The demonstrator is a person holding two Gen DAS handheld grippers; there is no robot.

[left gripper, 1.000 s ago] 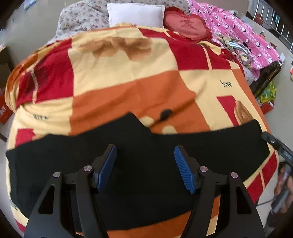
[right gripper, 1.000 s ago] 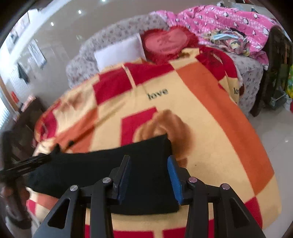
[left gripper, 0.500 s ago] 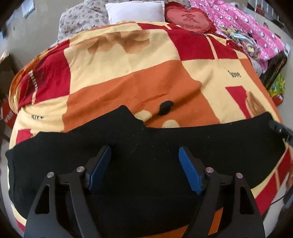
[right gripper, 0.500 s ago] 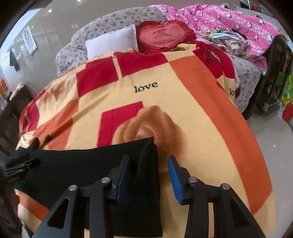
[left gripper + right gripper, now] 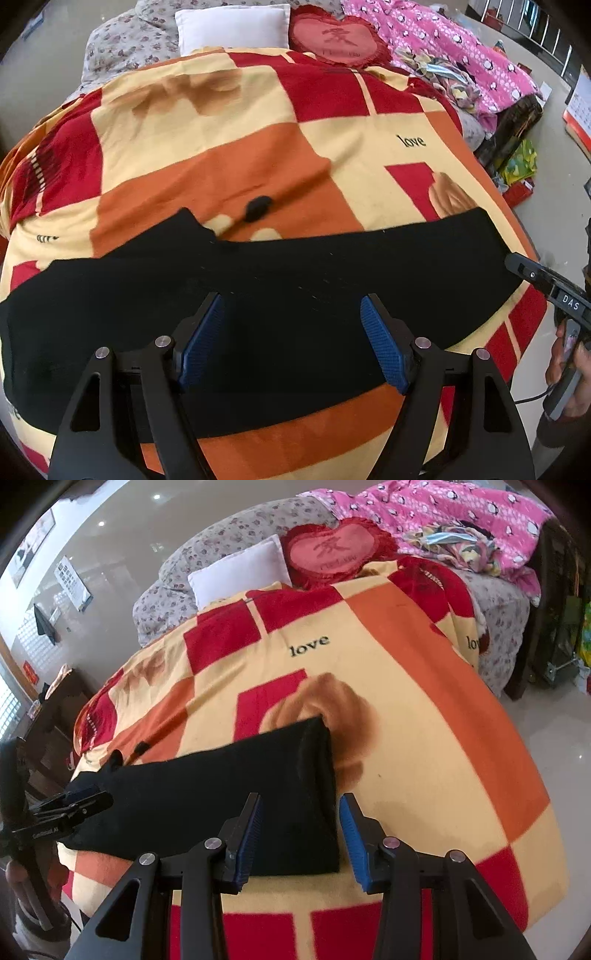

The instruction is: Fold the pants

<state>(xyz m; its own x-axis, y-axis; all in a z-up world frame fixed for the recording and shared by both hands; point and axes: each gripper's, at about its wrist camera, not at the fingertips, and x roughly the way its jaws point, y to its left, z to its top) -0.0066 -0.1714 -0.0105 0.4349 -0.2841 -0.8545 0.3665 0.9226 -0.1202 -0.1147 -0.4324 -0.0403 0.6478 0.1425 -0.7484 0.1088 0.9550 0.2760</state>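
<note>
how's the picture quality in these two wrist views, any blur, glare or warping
Left wrist view: strong fisheye bulge, dark corners, blanket print slightly smeared, black pants show almost no detail. Right wrist view: same warping, ceiling lights glare on the glossy wall, rose print softly blurred.

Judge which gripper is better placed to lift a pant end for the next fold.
Probably the right gripper: its open jaws straddle the black fabric pants' end, while the left gripper hangs over their middle.
</note>
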